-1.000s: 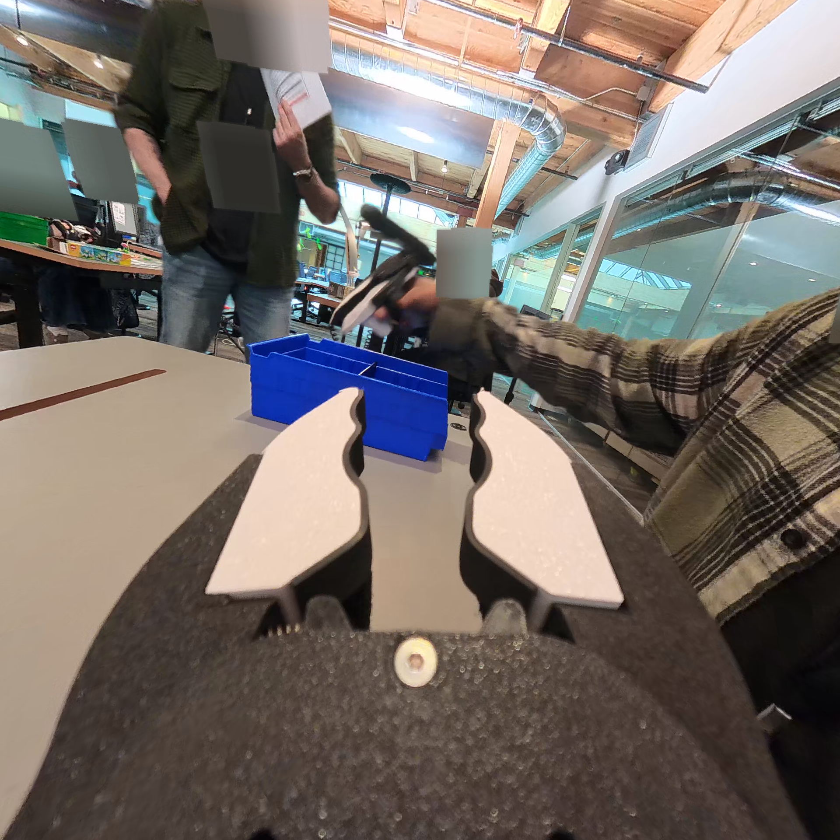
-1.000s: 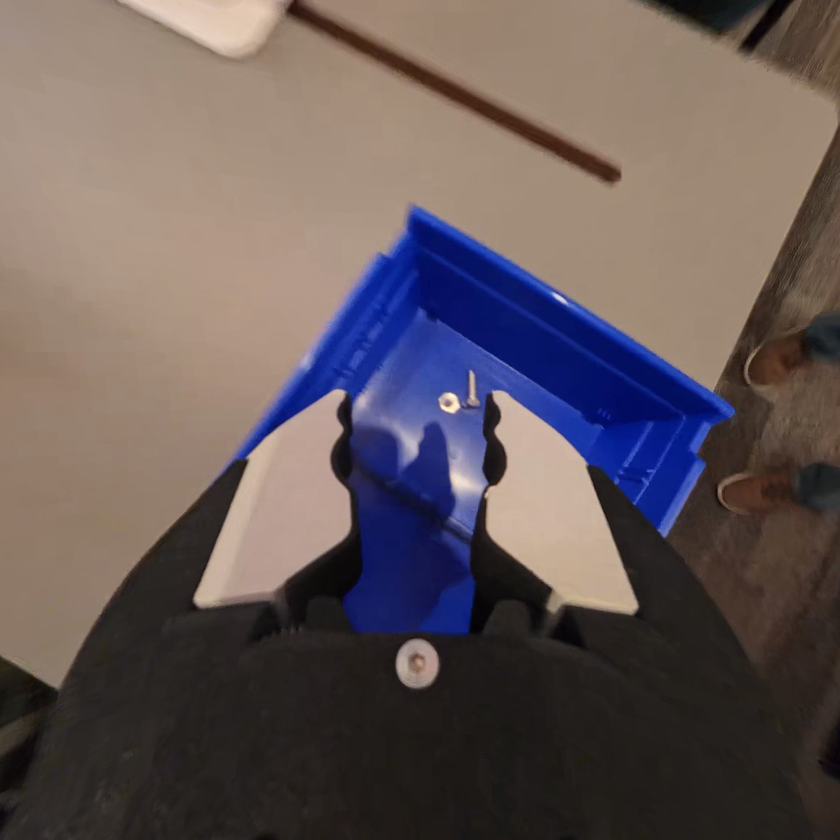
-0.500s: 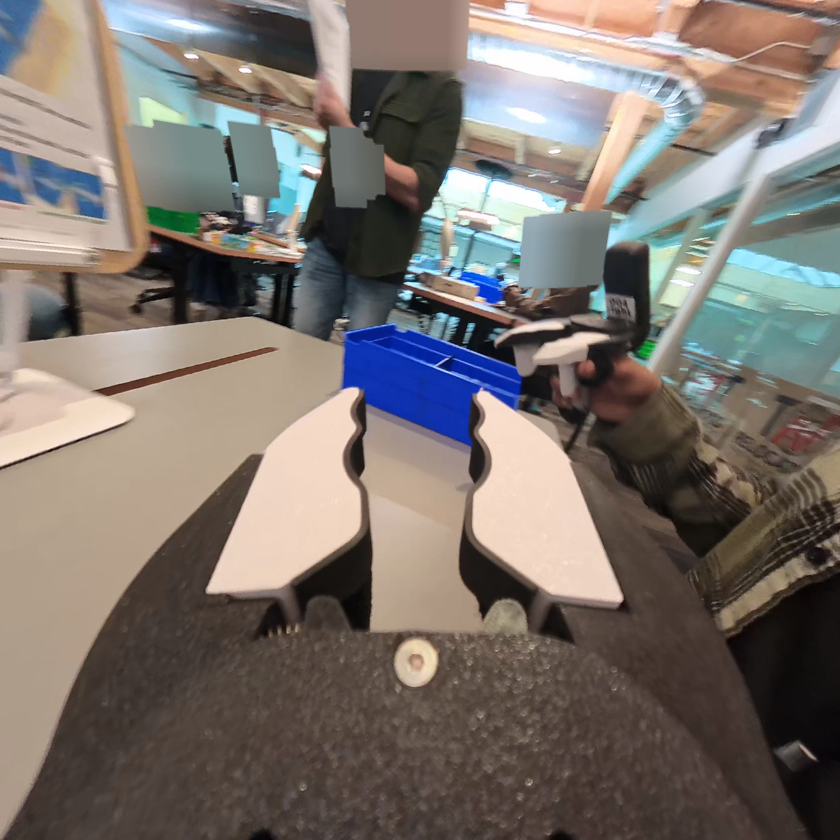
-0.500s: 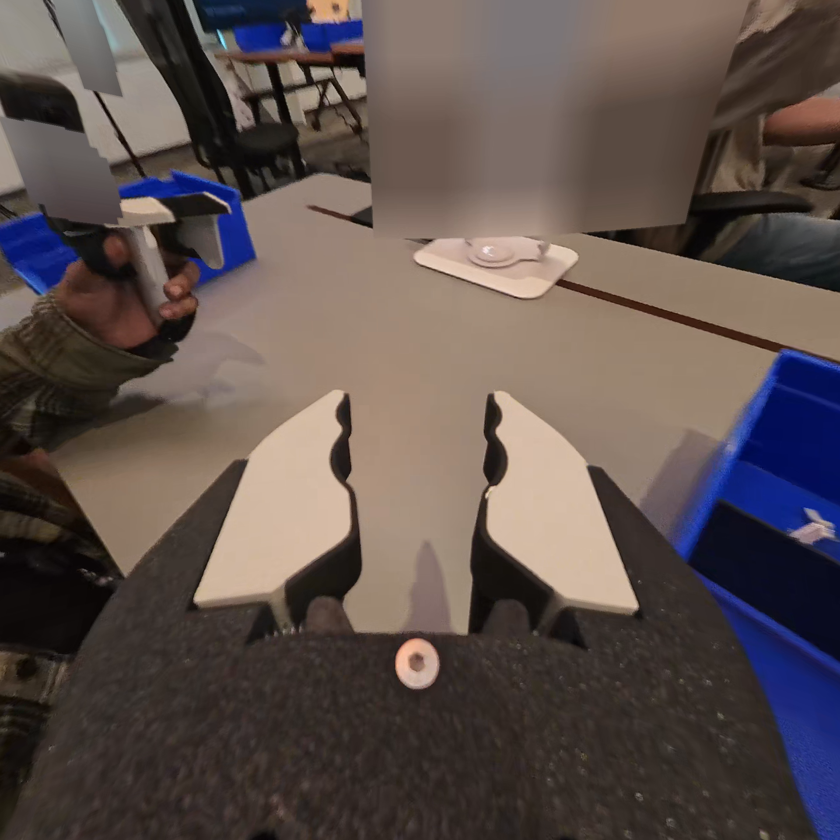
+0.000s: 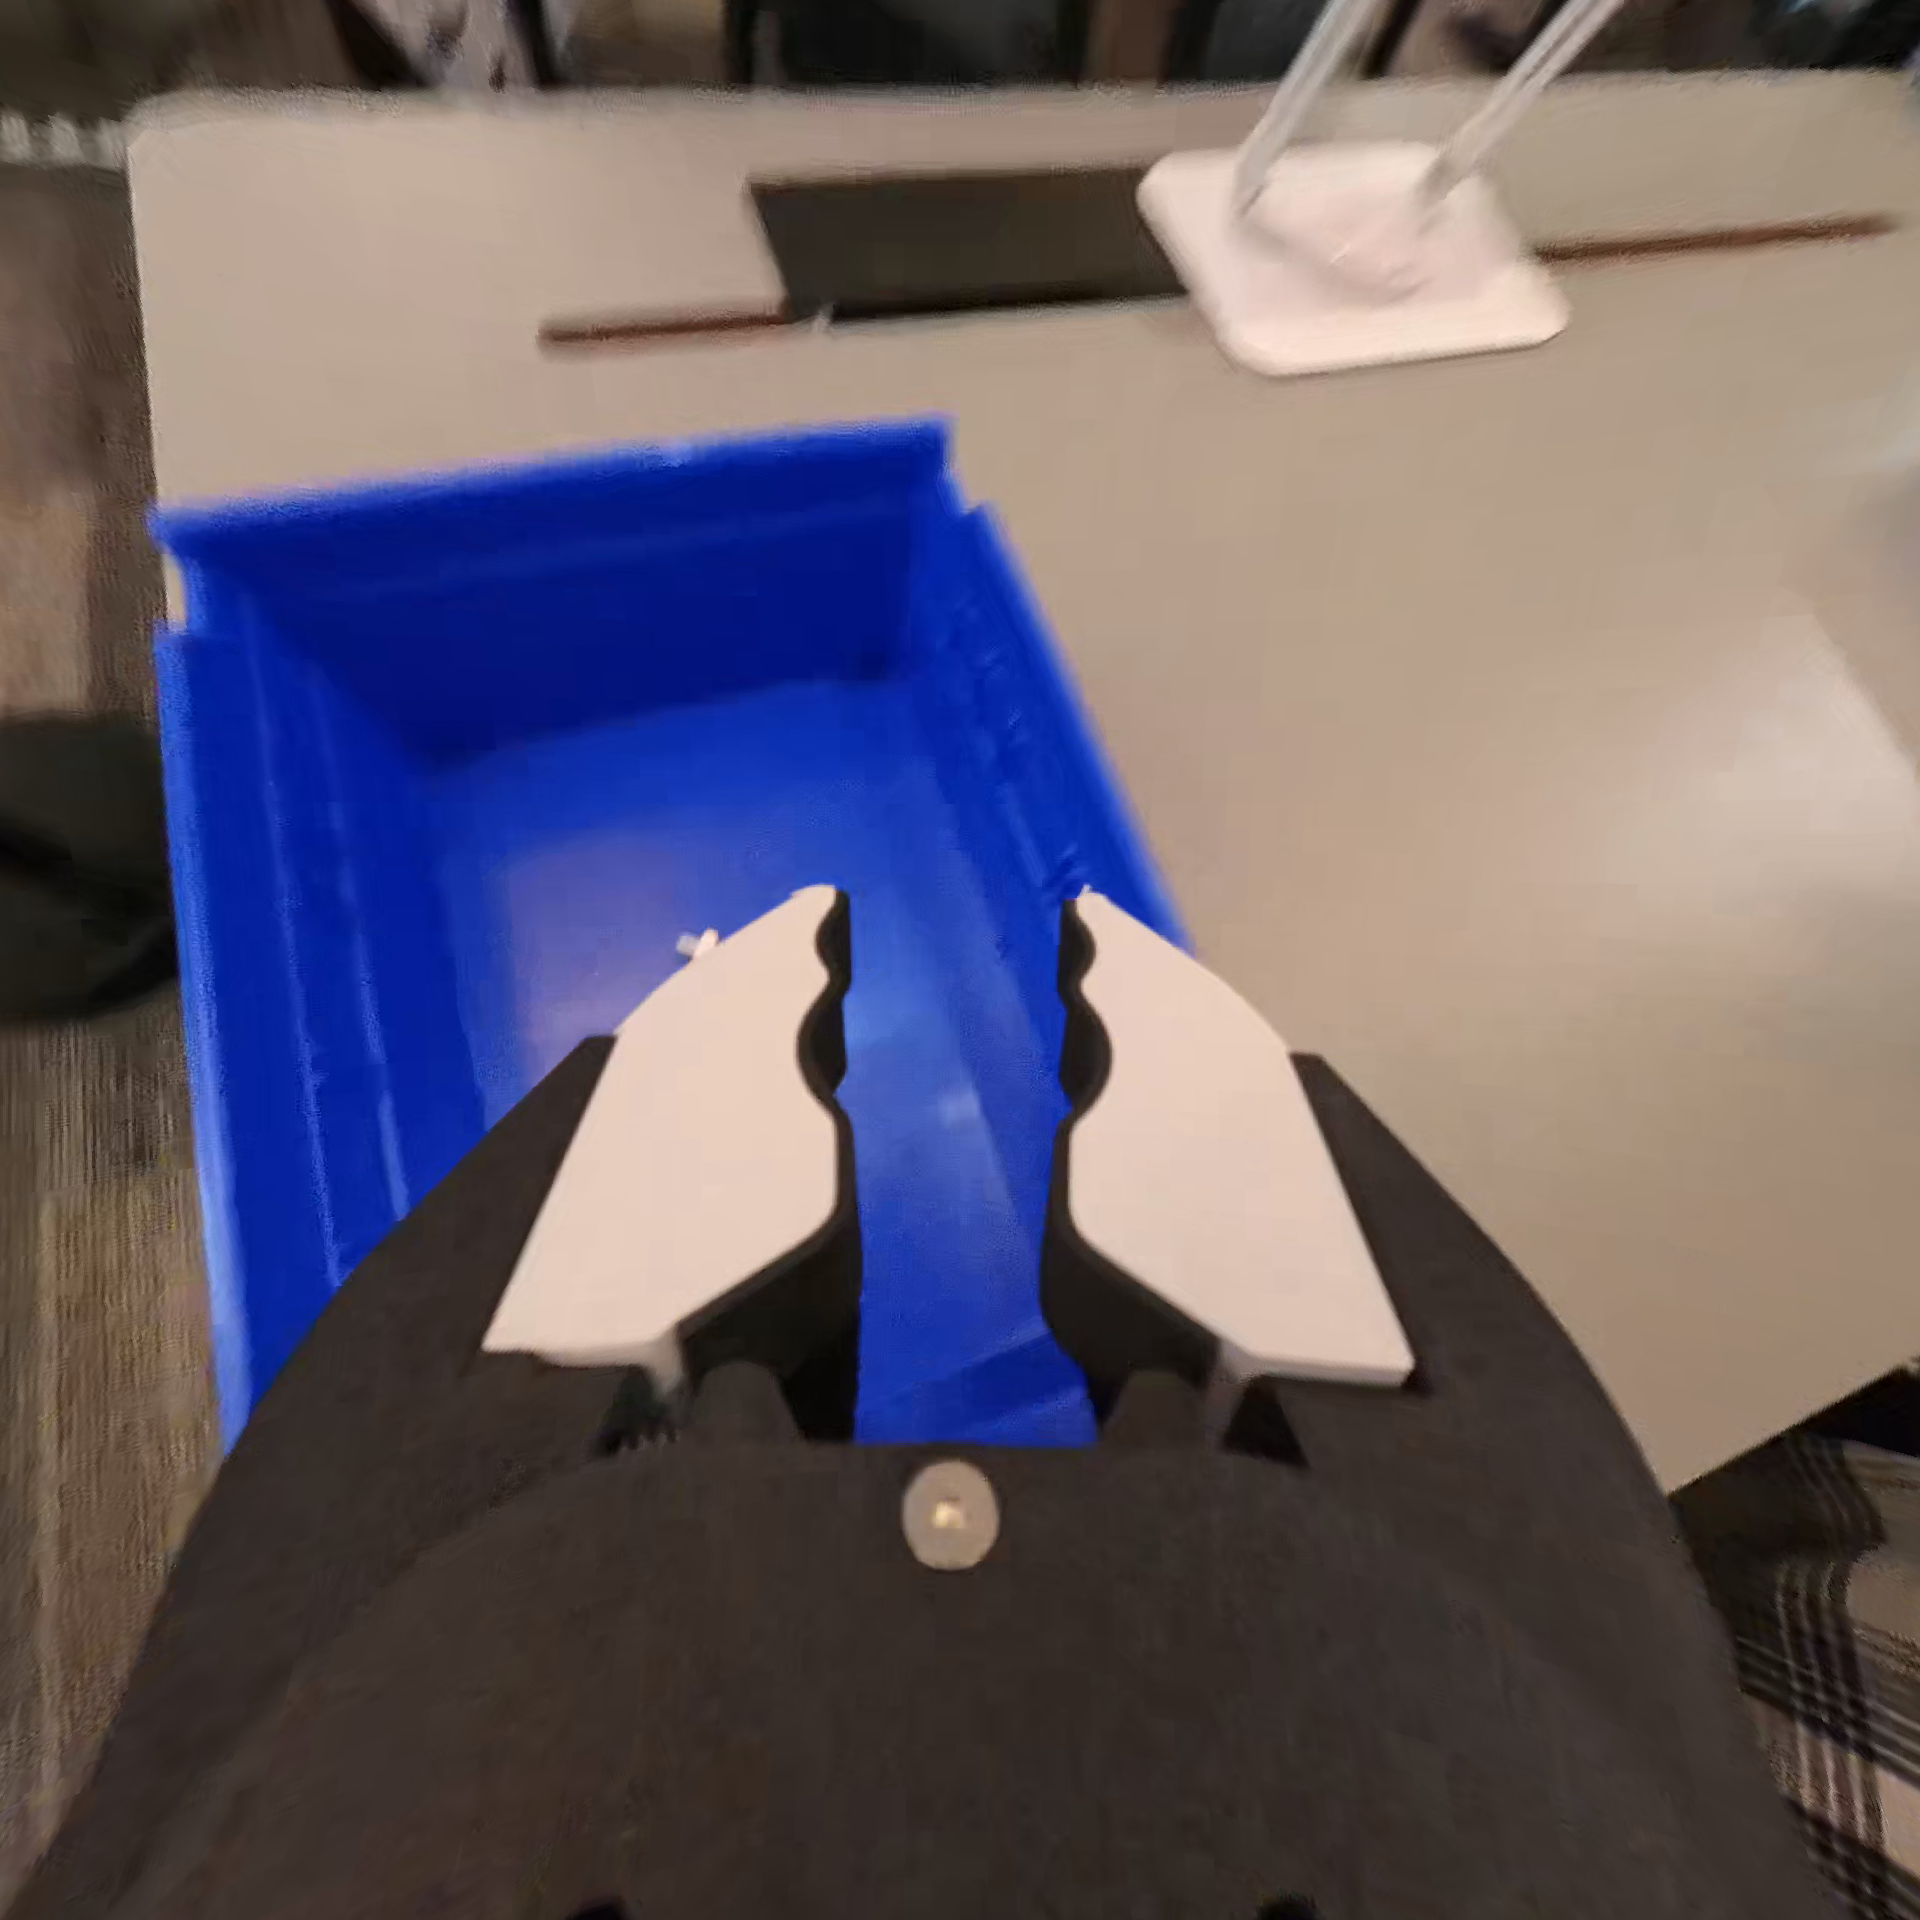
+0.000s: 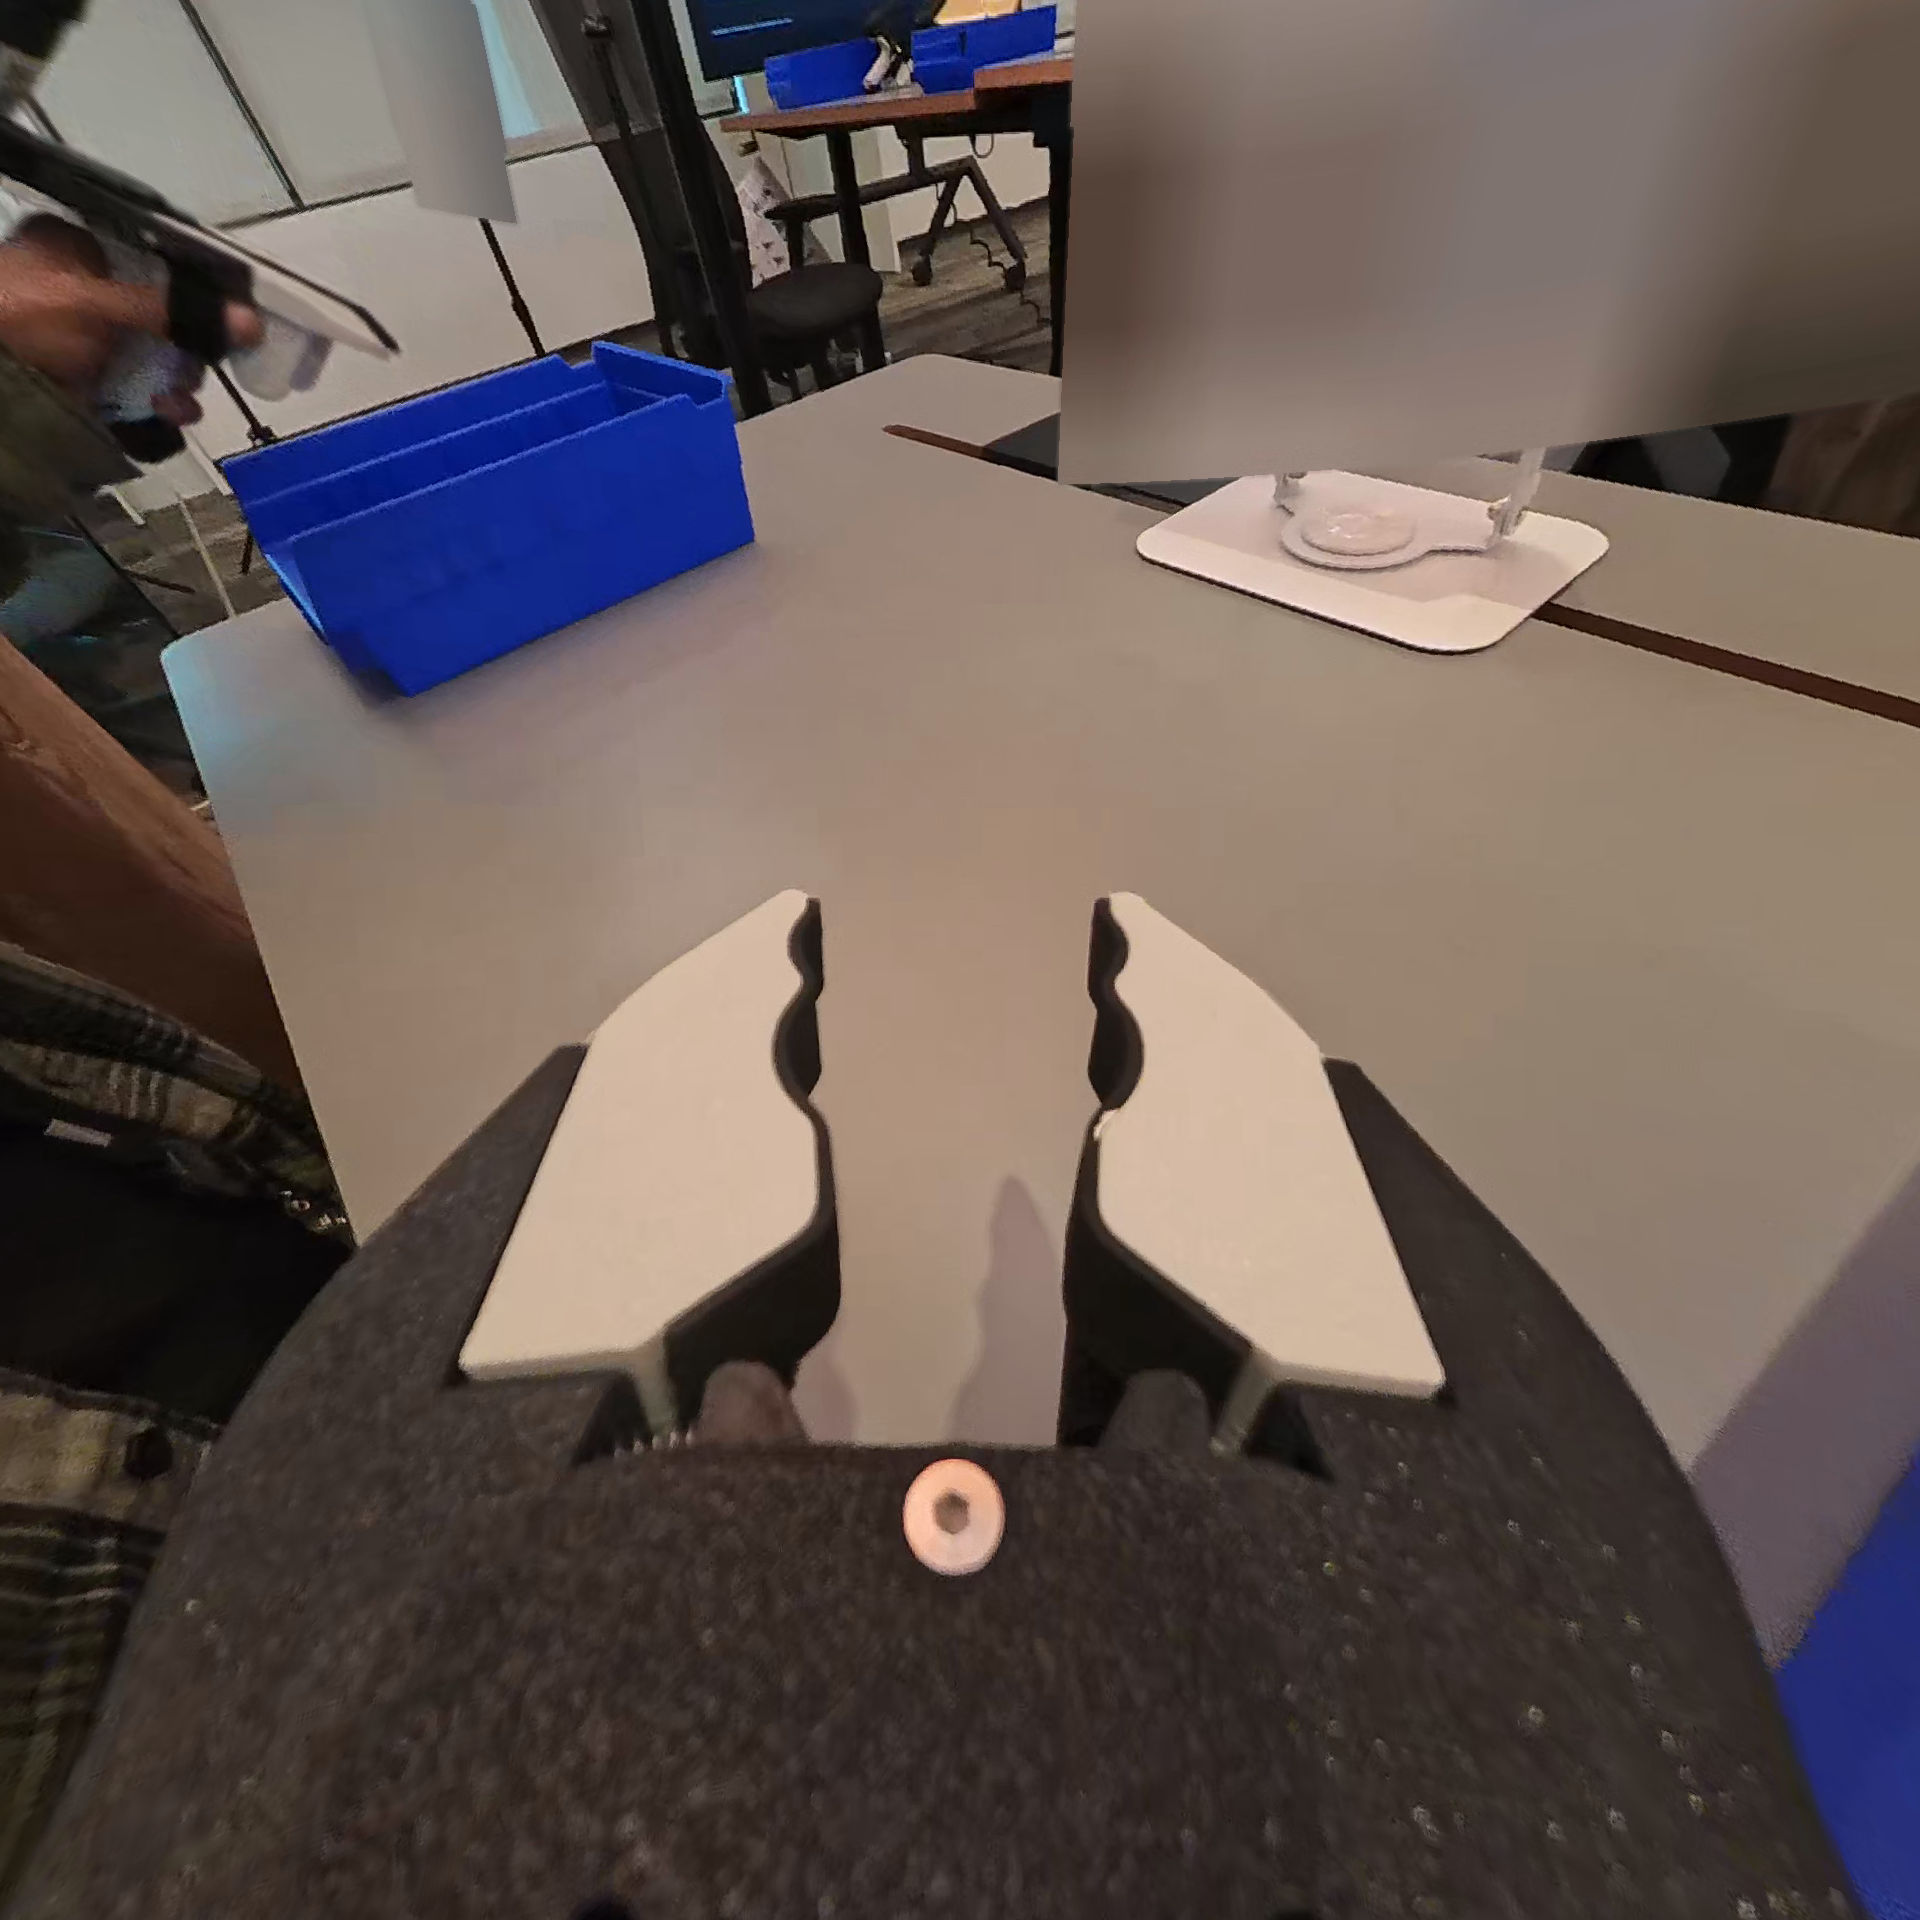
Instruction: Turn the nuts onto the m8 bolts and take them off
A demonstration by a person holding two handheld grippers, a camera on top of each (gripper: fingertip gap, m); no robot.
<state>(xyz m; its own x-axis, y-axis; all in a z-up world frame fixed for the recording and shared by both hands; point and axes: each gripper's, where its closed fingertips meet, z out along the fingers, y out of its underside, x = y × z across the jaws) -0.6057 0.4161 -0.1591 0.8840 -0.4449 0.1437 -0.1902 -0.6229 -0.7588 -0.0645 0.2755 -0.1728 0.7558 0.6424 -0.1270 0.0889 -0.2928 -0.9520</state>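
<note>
- Left gripper (image 5: 948,914) hangs over the blue bin (image 5: 582,499), jaws apart, empty.
- Small metal piece (image 5: 694,943), likely a bolt, lies on the bin floor beside the left fingertip.
- Right gripper (image 6: 954,914) spread, empty, above the grey table (image 6: 1039,727).
- Best to centre on the piece before closing; blur hides detail.

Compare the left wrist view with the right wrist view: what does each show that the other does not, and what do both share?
Only the left wrist view looks down into a blue bin, where a small pale piece of hardware lies beside the open left tool; blur hides what it is.

Only the right wrist view shows the open, empty right tool over bare table, a blue bin from outside, and the left tool in a hand above it.

Both show the grey table, its dark seam and the white stand base.
</note>
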